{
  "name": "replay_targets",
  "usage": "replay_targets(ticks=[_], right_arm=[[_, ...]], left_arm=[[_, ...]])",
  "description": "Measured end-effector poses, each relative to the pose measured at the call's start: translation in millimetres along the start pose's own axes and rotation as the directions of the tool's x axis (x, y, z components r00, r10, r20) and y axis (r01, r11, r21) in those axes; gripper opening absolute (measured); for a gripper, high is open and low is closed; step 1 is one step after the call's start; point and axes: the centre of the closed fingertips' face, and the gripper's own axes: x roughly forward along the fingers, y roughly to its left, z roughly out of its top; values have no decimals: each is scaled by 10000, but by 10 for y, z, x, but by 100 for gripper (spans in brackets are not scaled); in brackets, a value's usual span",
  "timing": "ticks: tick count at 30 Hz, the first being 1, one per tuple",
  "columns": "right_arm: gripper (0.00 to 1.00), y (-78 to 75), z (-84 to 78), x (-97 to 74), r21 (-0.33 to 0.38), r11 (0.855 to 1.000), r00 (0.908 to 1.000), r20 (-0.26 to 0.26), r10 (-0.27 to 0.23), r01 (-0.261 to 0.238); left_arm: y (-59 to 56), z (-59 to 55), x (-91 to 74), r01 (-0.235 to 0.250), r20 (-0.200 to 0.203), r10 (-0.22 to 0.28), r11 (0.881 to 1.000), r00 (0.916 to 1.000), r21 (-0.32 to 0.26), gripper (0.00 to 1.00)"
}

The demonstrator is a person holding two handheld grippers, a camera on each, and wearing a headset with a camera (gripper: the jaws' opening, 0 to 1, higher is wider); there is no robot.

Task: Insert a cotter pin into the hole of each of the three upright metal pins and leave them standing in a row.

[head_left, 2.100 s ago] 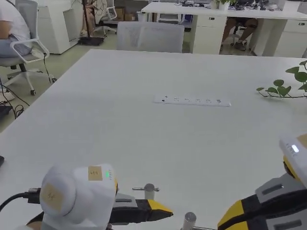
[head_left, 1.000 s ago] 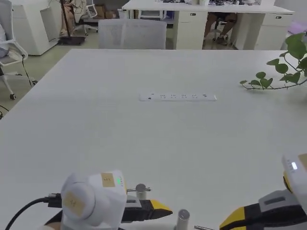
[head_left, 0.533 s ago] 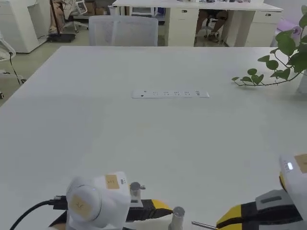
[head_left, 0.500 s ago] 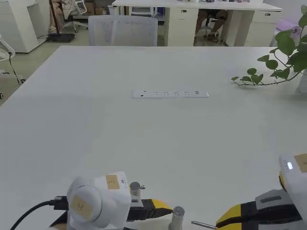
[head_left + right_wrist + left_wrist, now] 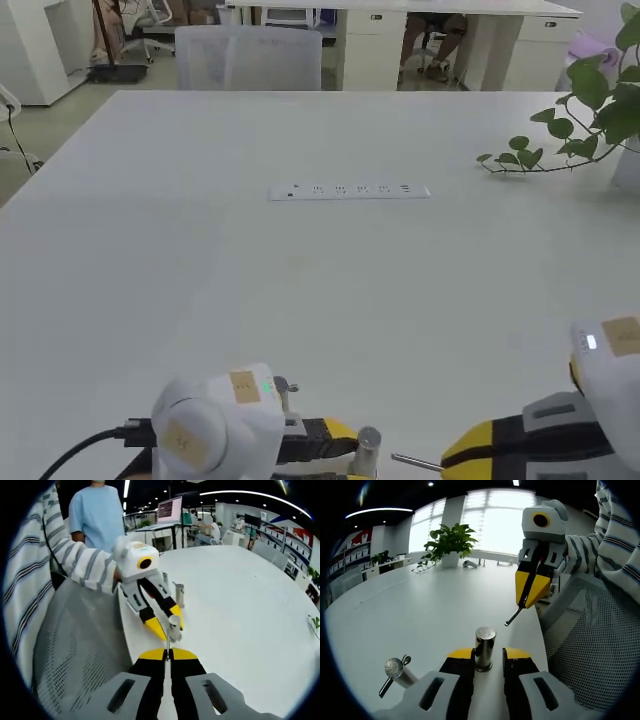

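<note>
An upright metal pin (image 5: 485,645) stands near the table's near edge, and my left gripper (image 5: 487,656) is shut on its base. In the head view the same metal pin (image 5: 368,446) sits at the yellow tips of the left gripper (image 5: 338,440). My right gripper (image 5: 168,655) is shut on a thin cotter pin (image 5: 168,644), whose tip points at the pin's top (image 5: 174,622) from close by. The cotter pin (image 5: 415,462) juts left from the right gripper (image 5: 465,452). A second metal pin (image 5: 396,670) beside the left jaws carries a cotter pin (image 5: 405,659).
A white power strip (image 5: 348,191) lies mid-table and a leafy plant (image 5: 585,105) stands at the far right. A mesh chair (image 5: 585,645) sits against the table's near edge. A person in a blue top (image 5: 97,510) stands behind it. A further metal pin (image 5: 180,595) stands beyond the left gripper.
The head camera has shifted, so the whole scene sits differently. The cotter pin's tip is slightly nearer the held metal pin; the left gripper keeps its hold.
</note>
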Motion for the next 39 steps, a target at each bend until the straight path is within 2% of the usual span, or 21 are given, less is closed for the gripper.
replay_targets(ticks=[5, 12, 29, 39], right_arm=[[3, -21, 1, 17, 68, 9999, 10000, 35, -82, 82], [3, -58, 16, 60, 131, 9997, 9997, 101, -212, 211], [3, -107, 17, 142, 218, 9990, 9988, 278, -396, 390], [3, -94, 20, 186, -25, 9989, 9984, 317, -469, 470]], left_arm=[[52, -11, -3, -250, -8, 250, 9996, 9997, 158, 12], [57, -27, 13, -324, -120, 328, 9987, 9994, 385, 12], [59, -33, 20, -521, -222, 524, 9986, 9984, 131, 11], [53, -34, 19, -630, -258, 629, 9980, 9977, -8, 11]])
